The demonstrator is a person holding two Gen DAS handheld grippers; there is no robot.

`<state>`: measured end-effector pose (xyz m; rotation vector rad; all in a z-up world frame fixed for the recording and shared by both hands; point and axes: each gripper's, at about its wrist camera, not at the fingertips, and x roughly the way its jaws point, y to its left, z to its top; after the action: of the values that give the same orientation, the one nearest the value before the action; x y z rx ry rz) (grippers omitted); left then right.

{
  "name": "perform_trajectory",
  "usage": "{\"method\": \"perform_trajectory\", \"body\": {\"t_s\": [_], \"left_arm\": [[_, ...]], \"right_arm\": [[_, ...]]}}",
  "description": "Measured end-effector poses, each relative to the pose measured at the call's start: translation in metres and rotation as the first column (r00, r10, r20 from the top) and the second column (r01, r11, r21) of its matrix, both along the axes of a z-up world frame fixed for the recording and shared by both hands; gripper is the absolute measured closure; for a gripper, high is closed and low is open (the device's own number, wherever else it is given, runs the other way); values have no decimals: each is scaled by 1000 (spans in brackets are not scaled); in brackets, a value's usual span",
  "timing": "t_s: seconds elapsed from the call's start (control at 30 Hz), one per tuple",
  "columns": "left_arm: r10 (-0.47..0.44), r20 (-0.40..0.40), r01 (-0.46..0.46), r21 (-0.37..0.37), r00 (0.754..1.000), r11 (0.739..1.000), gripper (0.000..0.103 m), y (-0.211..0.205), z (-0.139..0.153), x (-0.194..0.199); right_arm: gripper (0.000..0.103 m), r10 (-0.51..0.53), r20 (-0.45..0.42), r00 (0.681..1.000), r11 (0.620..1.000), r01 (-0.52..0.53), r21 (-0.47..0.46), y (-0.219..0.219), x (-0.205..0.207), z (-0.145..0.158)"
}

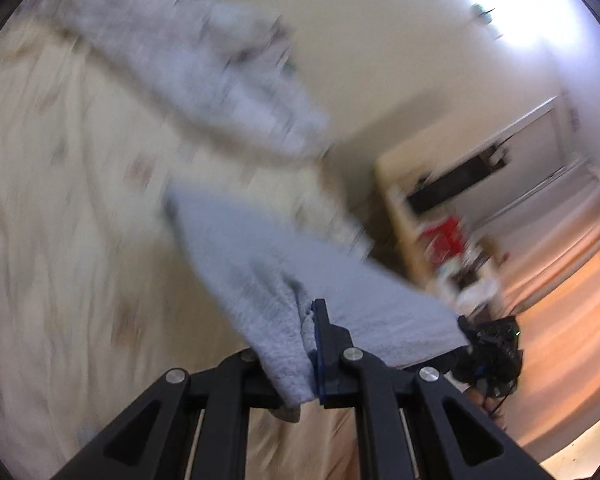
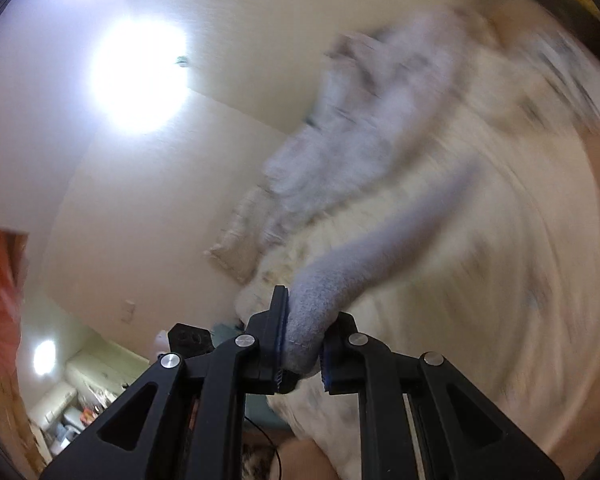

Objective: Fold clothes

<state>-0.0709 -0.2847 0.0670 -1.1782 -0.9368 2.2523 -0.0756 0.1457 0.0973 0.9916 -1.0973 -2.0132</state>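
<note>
Scene: a bed [image 1: 60, 208] with a cream patterned cover, seen through heavy motion blur in both wrist views.
Shelf: a pale open shelf unit [image 1: 404, 208] stands past the bed's edge; something red [image 1: 444, 236] sits in it among other items too blurred to name.
Count: two tools, one grey cloth held between them, one pile of pale clothes on the bed.
Cloth: a blue-grey towel-like cloth [image 1: 284, 264], nubbly in texture, with a stitched hem visible at the right tool; it is lifted above the bed and stretches between the two tools.
Left tool: the left tool [image 1: 314, 344] is clenched on one bunched edge of the cloth, which drapes over its left finger and fans out beyond.
Right tool: the right tool [image 2: 302, 344] grips the other end, the cloth [image 2: 364, 256] rolled thick between its blue-padded fingers and trailing away up and to the right.
Pile: the heap of pale grey-white clothes [image 1: 196, 64] lies farther up the bed, near the wall, well apart from the held cloth.
Room: cream walls, a bright ceiling light [image 2: 138, 76], wooden floor [image 1: 560, 320] beside the bed.
</note>
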Motion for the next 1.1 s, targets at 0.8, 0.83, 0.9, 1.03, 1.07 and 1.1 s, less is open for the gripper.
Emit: {"method": "perform_trajectory", "body": {"t_s": [0.8, 0.83, 0.9, 1.03, 1.07, 1.1], "left_arm": [[-280, 89, 291, -430, 956, 855, 73, 139, -115, 34], [-310, 91, 316, -462, 946, 829, 72, 155, -124, 29], [-331, 144, 358, -479, 933, 801, 72, 174, -147, 22], [-316, 156, 352, -453, 936, 819, 72, 156, -166, 45], [-328, 152, 360, -470, 932, 806, 72, 152, -165, 53], [-326, 148, 356, -475, 934, 805, 72, 147, -164, 59]], "right_arm": [[85, 246, 158, 956, 661, -285, 694, -81, 28, -126], [85, 277, 170, 946, 620, -311, 721, -96, 25, -139], [85, 315, 202, 927, 515, -346, 784, -110, 29, -165], [87, 276, 233, 932, 496, -346, 796, -71, 42, -186], [92, 263, 239, 935, 502, -344, 794, -58, 46, -188], [93, 266, 243, 933, 496, -348, 796, -46, 51, -189]]}}
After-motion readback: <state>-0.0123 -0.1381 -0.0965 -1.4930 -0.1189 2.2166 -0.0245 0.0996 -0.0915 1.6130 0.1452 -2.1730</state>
